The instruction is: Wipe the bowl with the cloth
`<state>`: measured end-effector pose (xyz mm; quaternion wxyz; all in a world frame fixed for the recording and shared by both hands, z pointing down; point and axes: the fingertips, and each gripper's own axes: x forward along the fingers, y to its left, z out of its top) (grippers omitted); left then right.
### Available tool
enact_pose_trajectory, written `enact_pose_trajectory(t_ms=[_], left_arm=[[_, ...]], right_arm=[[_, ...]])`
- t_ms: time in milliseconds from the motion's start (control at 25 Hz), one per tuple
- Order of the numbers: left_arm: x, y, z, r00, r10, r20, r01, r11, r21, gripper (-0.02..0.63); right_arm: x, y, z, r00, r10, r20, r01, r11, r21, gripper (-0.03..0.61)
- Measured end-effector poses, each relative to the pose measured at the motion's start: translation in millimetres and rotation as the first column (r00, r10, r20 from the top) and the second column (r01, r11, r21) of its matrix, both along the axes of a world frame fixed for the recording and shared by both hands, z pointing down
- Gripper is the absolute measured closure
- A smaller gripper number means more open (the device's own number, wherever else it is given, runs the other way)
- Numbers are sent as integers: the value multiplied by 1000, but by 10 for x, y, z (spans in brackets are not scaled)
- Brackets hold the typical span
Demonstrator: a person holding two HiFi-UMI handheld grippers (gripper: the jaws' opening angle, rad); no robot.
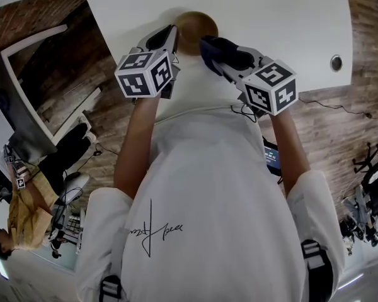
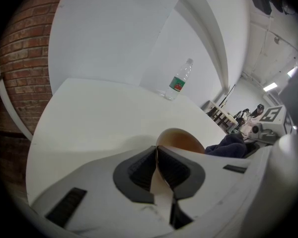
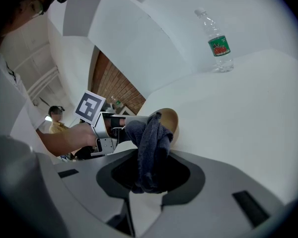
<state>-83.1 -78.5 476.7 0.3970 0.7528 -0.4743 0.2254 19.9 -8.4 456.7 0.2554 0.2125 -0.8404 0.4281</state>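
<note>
Tabletop [image 1: 290, 17], white and smooth, lay beneath our work. We had the rim of the round tan bowl [image 1: 198, 27] pinched in the left gripper [image 2: 156, 157], its jaws drawn narrow onto the thin wall, probably to tilt and steady the bowl over the near edge. Our right gripper [image 3: 149, 170] was clamped on the bunched dark-blue cloth [image 3: 150, 143], which lay at the bowl's rim, placed for rubbing. Well apart stood the clear plastic bottle [image 3: 216, 41]; we could not read its green-and-red label.
</note>
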Motion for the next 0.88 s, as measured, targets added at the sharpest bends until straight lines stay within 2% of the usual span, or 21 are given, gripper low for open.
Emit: enact_pose_trajectory(t_ms=[880], left_arm=[[-5, 21, -20, 1000, 11, 0, -11, 1000, -7, 606]], right_arm=[[136, -123, -31, 1000, -6, -31, 7, 999, 38, 478]])
